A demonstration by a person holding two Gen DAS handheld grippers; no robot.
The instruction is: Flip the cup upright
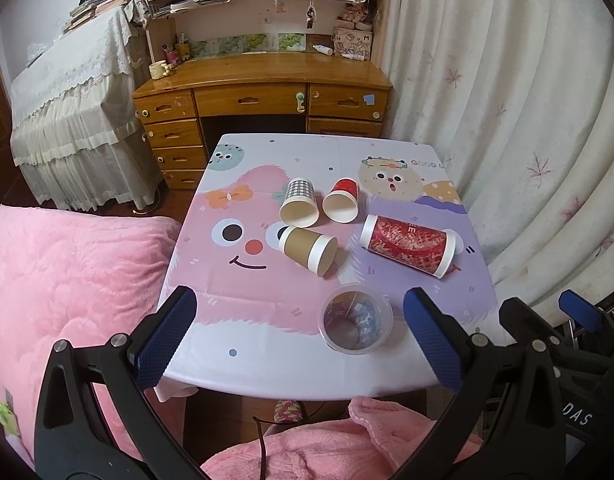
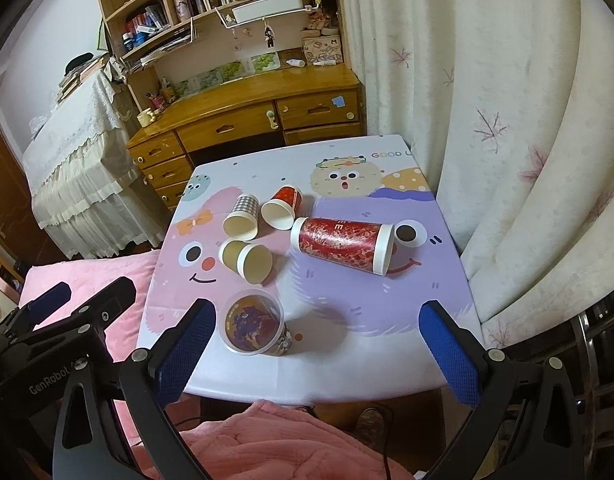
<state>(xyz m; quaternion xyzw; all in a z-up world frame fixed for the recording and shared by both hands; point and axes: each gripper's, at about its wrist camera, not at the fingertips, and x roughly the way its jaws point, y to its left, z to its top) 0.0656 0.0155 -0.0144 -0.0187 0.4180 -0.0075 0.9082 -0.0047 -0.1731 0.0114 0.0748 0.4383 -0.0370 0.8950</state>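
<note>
Several cups lie on their sides on the small table point(image 1: 267, 356): a checked cup point(image 1: 299, 203), a small red cup point(image 1: 342, 201), a brown cup point(image 1: 307, 250), a tall red cup point(image 1: 408, 245) and a clear plastic cup point(image 1: 356, 322) nearest the front edge. They also show in the right wrist view: checked cup point(image 2: 242, 217), small red cup point(image 2: 281, 208), brown cup point(image 2: 247, 260), tall red cup point(image 2: 343, 245), clear cup point(image 2: 254, 323). My left gripper point(image 1: 299, 340) is open and empty above the front edge. My right gripper point(image 2: 319, 354) is open and empty, to the right of the left one.
A wooden desk point(image 1: 263, 92) with drawers and shelves stands behind the table. A white curtain point(image 1: 527, 120) hangs on the right. A pink blanket point(image 1: 67, 280) lies left of the table, and a lace-covered piece of furniture point(image 1: 75, 120) stands farther left.
</note>
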